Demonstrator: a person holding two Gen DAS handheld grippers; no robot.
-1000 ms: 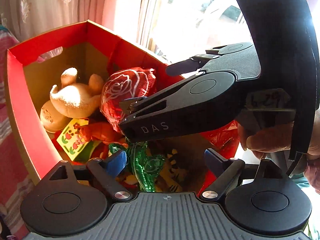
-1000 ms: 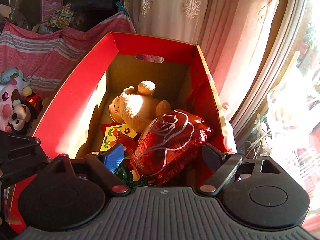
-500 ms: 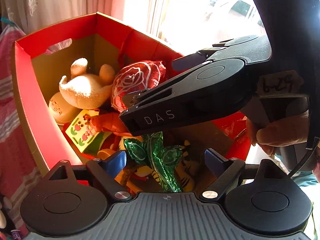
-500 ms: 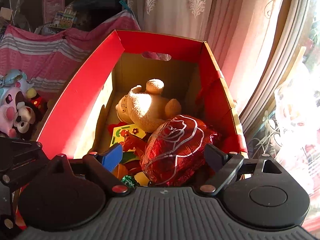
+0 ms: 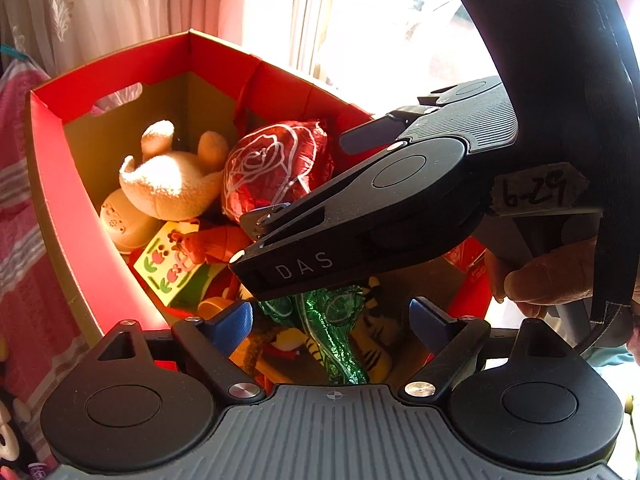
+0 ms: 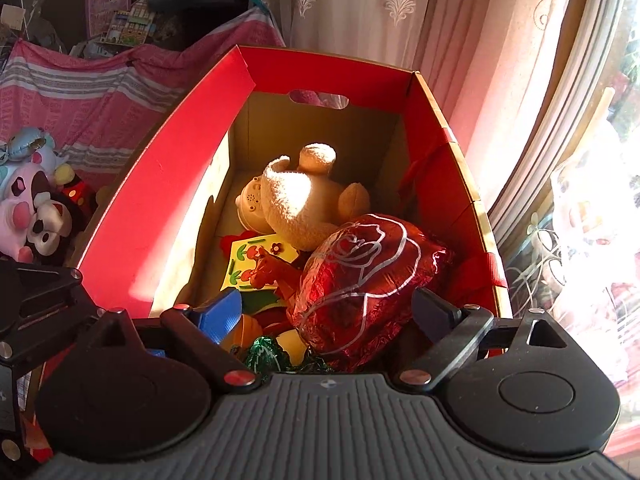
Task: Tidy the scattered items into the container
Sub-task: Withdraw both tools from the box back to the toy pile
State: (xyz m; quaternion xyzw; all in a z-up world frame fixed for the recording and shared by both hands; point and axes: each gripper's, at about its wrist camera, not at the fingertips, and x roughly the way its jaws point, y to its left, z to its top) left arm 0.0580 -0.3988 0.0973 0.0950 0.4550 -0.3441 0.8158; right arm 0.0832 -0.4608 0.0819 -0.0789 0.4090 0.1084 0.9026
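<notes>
Just beyond the right gripper's (image 6: 324,316) spread, empty jaws, which have just been opening, the red foil rose balloon (image 6: 360,276) lies released inside the red box (image 6: 160,208); the left gripper (image 5: 332,320) hangs wide alongside, carrying nothing.

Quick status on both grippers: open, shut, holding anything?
Left gripper: open, holding nothing, over the red box.
Right gripper: open, jaws have just been opening; red rose balloon between them, not gripped.

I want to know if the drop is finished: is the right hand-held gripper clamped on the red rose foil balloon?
No. The right hand-held gripper stands wide open, its pads clear of the red rose foil balloon, which rests in the red box.
</notes>
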